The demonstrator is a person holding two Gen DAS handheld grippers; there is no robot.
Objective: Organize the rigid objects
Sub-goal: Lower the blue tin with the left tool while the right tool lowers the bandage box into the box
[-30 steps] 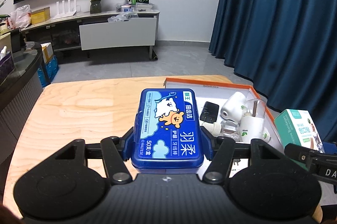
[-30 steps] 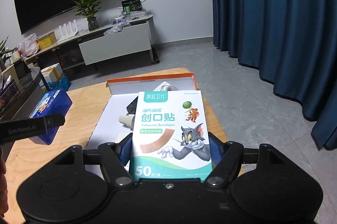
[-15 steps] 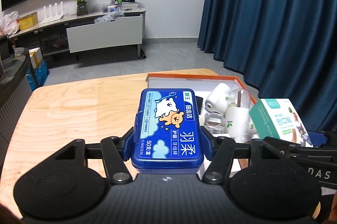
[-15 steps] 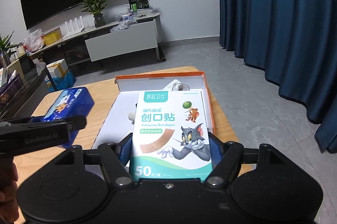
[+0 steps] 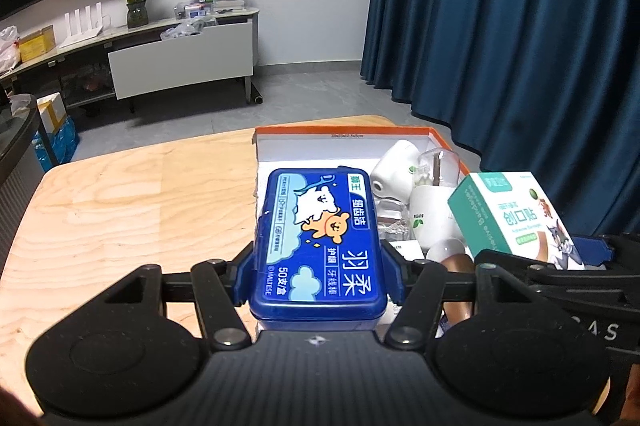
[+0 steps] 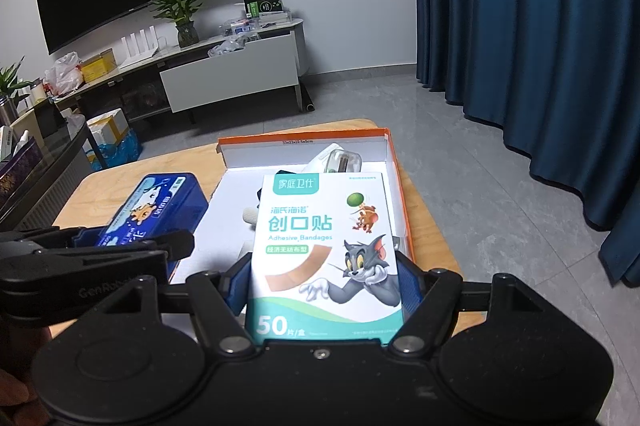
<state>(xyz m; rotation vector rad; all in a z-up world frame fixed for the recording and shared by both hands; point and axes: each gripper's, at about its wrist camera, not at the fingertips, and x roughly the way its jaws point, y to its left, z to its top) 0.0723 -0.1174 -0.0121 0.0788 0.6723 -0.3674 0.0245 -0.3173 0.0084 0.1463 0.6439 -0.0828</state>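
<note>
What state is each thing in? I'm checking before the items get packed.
Left gripper: shut on the blue case, held off the table.
Right gripper: shut on the bandage box, held up.
Orange tray: open, partly filled.
White bottles: lying in the tray.

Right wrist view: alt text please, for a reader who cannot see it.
The right claw grips a white-and-teal cardboard box of adhesive bandages above an open orange-edged white cardboard box on a light wooden table. At left, the left claw holds a blue plastic case.
</note>
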